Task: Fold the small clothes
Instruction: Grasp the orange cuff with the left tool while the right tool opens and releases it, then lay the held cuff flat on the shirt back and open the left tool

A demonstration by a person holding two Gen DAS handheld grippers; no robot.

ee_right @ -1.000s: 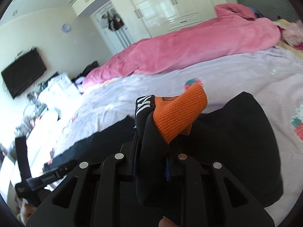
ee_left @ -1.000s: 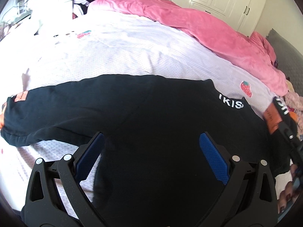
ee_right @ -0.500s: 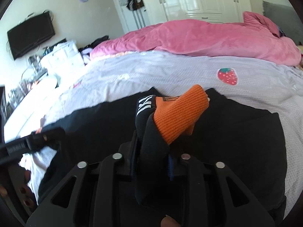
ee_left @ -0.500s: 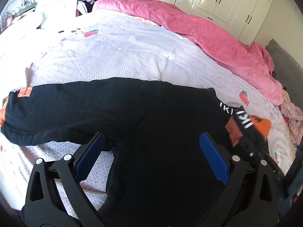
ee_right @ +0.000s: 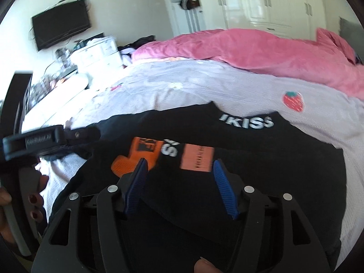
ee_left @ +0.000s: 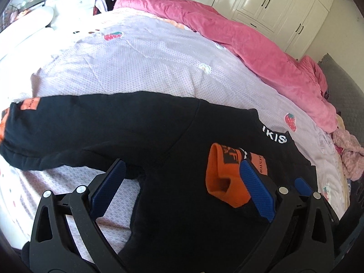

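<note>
A small black sweatshirt (ee_left: 141,127) lies flat on the lilac bed sheet (ee_left: 141,59). Its right sleeve, with an orange cuff (ee_left: 224,179), lies folded across the body; the cuff also shows in the right wrist view (ee_right: 134,157). The left sleeve stretches out to the left, ending in an orange patch (ee_left: 29,103). My left gripper (ee_left: 182,186) is open and empty, low over the sweatshirt's lower body. My right gripper (ee_right: 179,175) is open just above the folded sleeve, with the sleeve lying between its fingers.
A pink duvet (ee_left: 250,45) is heaped along the far side of the bed. White wardrobes (ee_left: 273,6) stand behind it. A pink knit garment (ee_left: 348,154) lies at the right edge. A TV (ee_right: 61,28) hangs on the wall beyond a cluttered white unit (ee_right: 95,52).
My right gripper carried the sleeve across the sweatshirt's body, lowered it and opened, letting it go. The left gripper stayed open over the lower body.
</note>
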